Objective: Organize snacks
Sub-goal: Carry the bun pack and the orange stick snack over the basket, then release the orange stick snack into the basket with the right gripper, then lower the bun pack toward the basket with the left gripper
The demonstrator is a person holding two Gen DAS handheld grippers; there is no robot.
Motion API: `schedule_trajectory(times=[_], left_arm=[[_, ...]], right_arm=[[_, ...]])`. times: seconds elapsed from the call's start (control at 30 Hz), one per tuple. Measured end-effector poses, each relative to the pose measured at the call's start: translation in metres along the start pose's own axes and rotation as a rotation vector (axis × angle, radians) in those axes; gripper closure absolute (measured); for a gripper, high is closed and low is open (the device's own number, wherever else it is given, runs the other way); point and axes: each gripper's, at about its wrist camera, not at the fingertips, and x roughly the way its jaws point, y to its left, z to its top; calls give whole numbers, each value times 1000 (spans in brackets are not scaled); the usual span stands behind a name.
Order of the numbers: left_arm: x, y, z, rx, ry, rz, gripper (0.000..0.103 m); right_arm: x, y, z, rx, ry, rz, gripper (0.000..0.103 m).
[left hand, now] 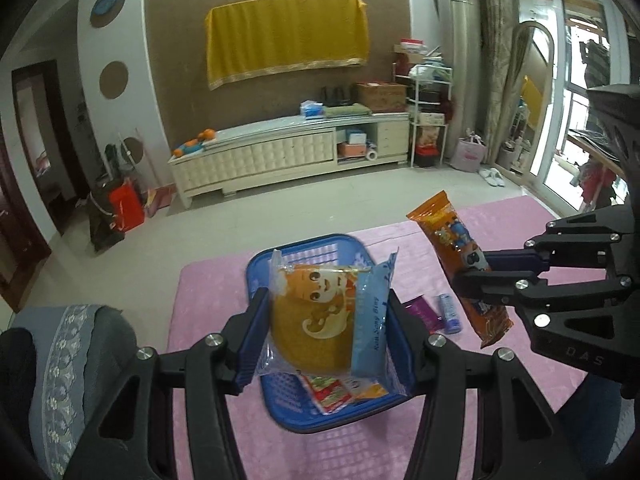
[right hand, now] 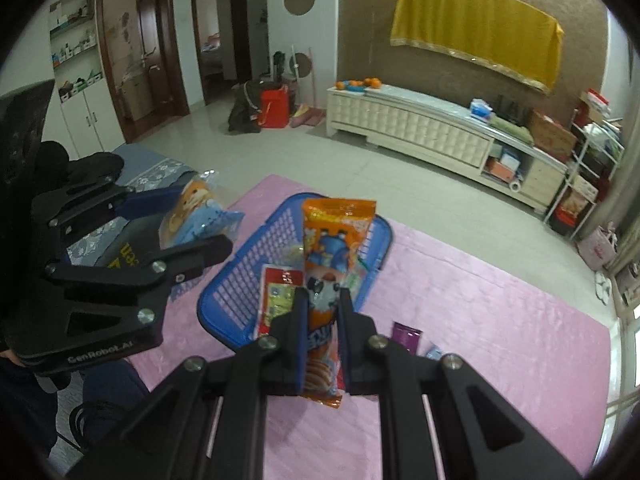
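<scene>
My left gripper [left hand: 326, 316] is shut on a clear packet with a round yellow cake [left hand: 320, 320] and holds it above the blue plastic basket [left hand: 316, 246]. It also shows in the right wrist view [right hand: 192, 216]. My right gripper [right hand: 322, 300] is shut on a long orange snack packet [right hand: 334, 248], held upright over the basket [right hand: 248, 264]; in the left wrist view the packet [left hand: 452, 248] is to the right of the basket. A red packet [right hand: 278, 296] lies in the basket.
The basket sits on a pink mat [right hand: 480, 300]. A purple packet [left hand: 424, 314] and a small blue packet [left hand: 450, 312] lie on the mat right of the basket. A grey patterned cushion [left hand: 60, 360] is at the left.
</scene>
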Motion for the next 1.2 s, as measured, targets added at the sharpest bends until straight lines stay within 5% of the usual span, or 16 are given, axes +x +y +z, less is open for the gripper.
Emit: schedule_trajectory(times=[0.37, 0.7, 0.73, 0.87, 1.2], left_arm=[[33, 36, -32, -59, 78, 1, 51], [52, 50, -42, -77, 115, -24, 51], [53, 50, -42, -82, 119, -23, 51], [50, 49, -42, -81, 124, -32, 51], [34, 38, -39, -63, 108, -33, 51]], right_arm=[[67, 20, -1, 0, 123, 28, 86], [104, 16, -5, 29, 204, -38, 84], [105, 16, -6, 28, 209, -41, 82], [101, 15, -6, 27, 175, -83, 23], [73, 9, -12, 57, 136, -82, 11]])
